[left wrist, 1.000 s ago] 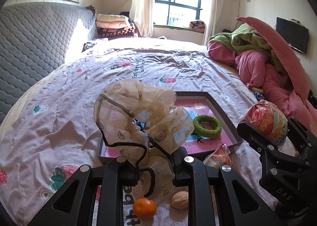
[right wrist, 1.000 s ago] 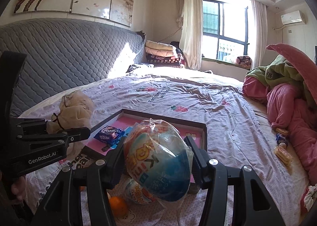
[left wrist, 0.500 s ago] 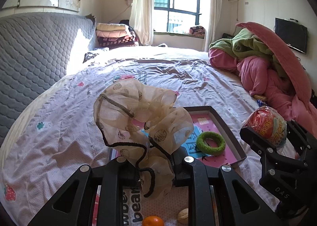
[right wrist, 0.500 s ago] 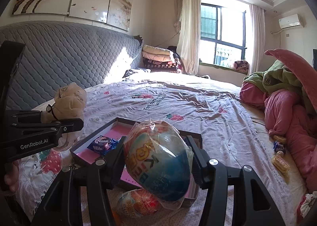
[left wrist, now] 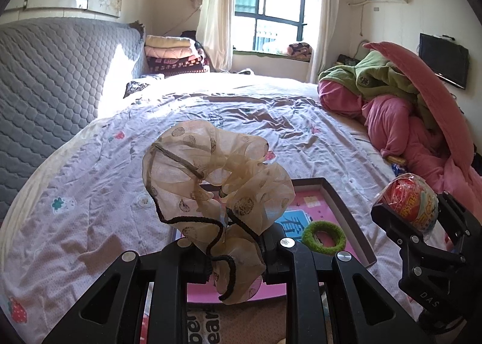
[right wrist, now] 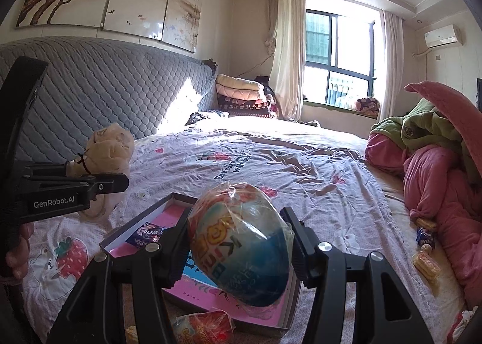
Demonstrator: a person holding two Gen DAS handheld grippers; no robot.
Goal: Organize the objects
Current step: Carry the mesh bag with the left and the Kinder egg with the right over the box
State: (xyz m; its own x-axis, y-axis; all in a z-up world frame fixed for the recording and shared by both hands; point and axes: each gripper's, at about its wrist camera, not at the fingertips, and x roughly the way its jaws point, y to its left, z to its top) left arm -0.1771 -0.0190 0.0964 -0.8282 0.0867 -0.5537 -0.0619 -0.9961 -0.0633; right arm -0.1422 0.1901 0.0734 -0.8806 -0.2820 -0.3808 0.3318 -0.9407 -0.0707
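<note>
My left gripper is shut on a beige sheer scrunchie with a black cord, held above the bed. My right gripper is shut on a large plastic-wrapped toy egg, blue below and orange above, held over the near edge of the tray. The egg also shows at the right of the left wrist view. A shallow dark-rimmed tray with a pink floor lies on the bed below both grippers. In it lie a green hair ring and a blue snack packet.
A second wrapped egg lies on the bed in front of the tray. Small snack packets lie near the pink and green bedding pile on the right. The grey quilted headboard runs along the left.
Both grippers have risen and drawn back with their loads. The tray sits lower in both views, and the orange and walnut have dropped out of the left wrist view.
</note>
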